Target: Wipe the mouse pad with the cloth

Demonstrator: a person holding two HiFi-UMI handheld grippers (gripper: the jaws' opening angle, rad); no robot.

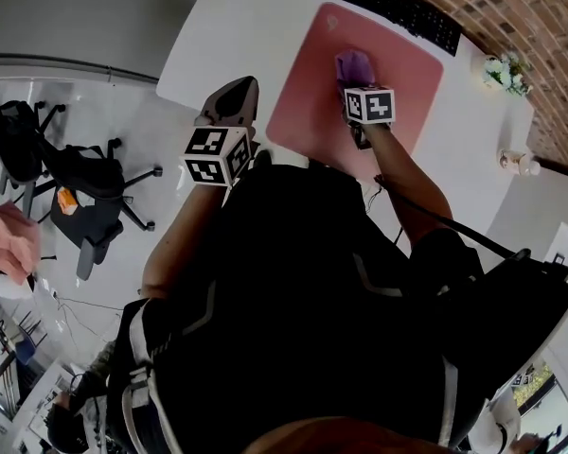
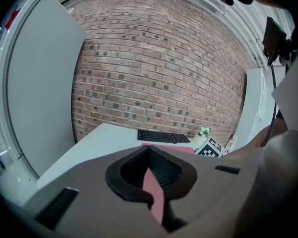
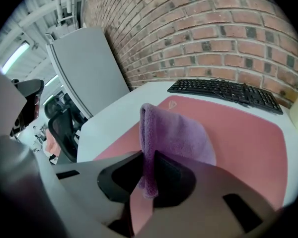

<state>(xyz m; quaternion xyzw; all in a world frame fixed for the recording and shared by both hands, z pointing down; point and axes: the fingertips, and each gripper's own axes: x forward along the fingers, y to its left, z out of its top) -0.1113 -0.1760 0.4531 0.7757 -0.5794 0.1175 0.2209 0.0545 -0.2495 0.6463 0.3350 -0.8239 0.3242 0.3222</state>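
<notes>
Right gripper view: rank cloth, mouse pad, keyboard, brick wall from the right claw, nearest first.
1. cloth, pinched in the right claw.
2. mouse pad, underneath and ahead.
3. keyboard, at the pad's far edge.
4. brick wall, behind the keyboard.

The tally stood at two grippers, left gripper and right gripper, one mouse pad, one cloth, one keyboard, one flower pot.

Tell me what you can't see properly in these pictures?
Keyboard: head view, cut off by the top edge.
Mouse pad: head view, near edge partly hidden behind the person.
Its part under the cloth: right gripper view, covered by it.
Flowers: head view, too small for detail.
</notes>
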